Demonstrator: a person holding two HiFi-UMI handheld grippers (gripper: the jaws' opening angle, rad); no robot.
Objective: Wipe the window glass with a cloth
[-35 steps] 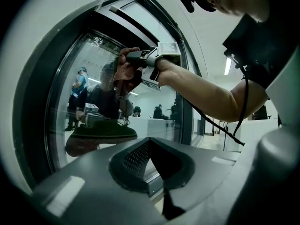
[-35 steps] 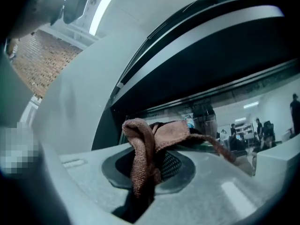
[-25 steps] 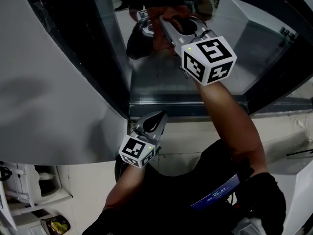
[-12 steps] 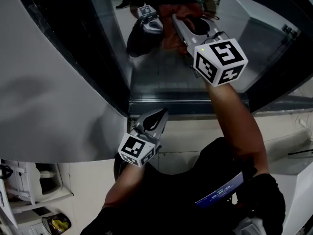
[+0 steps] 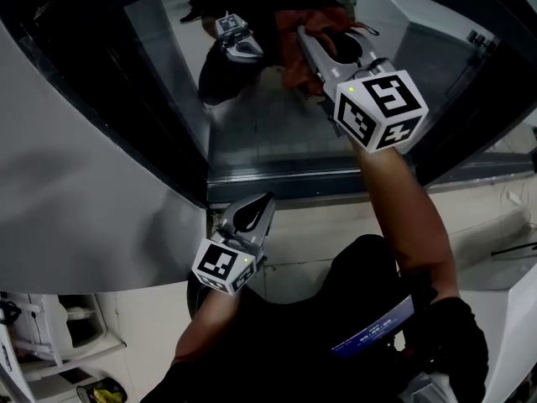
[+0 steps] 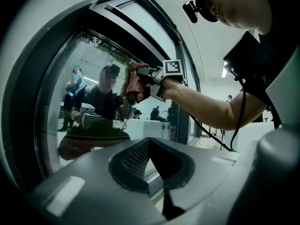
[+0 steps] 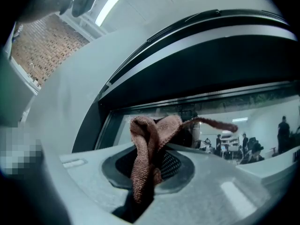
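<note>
The window glass (image 5: 277, 133) sits in a dark frame, and I look steeply down at it in the head view. My right gripper (image 5: 304, 39) is shut on a reddish-brown cloth (image 5: 294, 61) and holds it against the upper part of the pane. In the right gripper view the cloth (image 7: 143, 144) hangs pinched between the jaws, bunched above them, with the glass (image 7: 262, 111) just beyond. My left gripper (image 5: 267, 198) is shut with nothing in it, low by the sill. The left gripper view shows the right gripper (image 6: 140, 81) and the cloth (image 6: 133, 83) on the glass (image 6: 70, 88).
A wide grey curved panel (image 5: 75, 183) borders the window on the left. Its dark frame (image 5: 470, 141) runs down the right side, and a metal sill (image 5: 285, 179) lies along the bottom. A white cabinet (image 5: 67, 334) stands at lower left. People show through the pane.
The right gripper has slid the cloth a little to the right across the glass. The left gripper has stayed by the sill, drifting slightly left and down in the view.
</note>
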